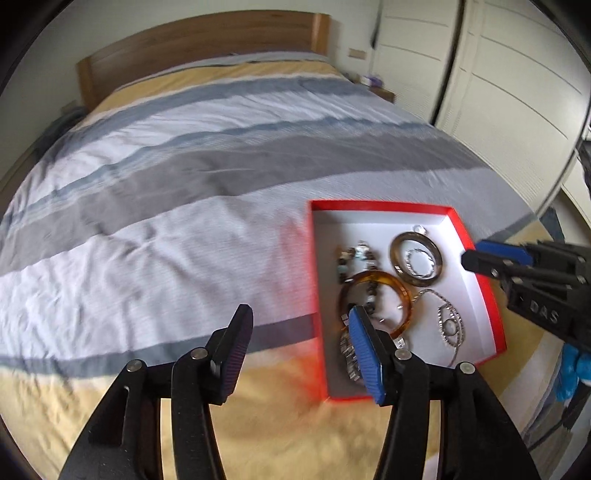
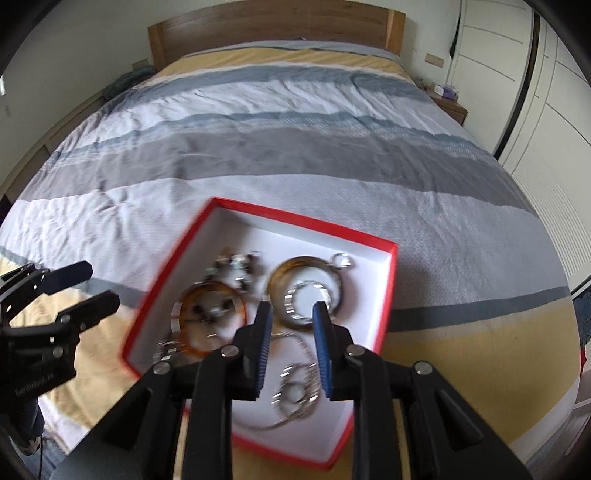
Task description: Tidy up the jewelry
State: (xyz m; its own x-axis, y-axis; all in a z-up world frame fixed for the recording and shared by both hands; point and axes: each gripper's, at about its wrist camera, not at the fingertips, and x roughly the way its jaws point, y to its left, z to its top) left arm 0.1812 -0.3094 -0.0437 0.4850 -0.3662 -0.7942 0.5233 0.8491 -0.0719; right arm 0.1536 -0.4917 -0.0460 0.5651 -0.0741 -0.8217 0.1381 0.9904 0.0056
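Bed: striped crinkled duvet.
Box: red cardboard box, amber bangle, chain necklace.
Claws: left claw apart, empty; right claw apart, empty.

Striped bed, wooden headboard, white wardrobe

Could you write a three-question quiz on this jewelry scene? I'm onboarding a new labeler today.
1. True or false: the left gripper is open and holds nothing.
2. What holds the jewelry? A) shallow red cardboard box with white inside B) glass bowl C) wooden drawer
3. Fill in: the translucent amber plastic bangle lies ____ the box.

Key: 1 true; 2 A; 3 inside
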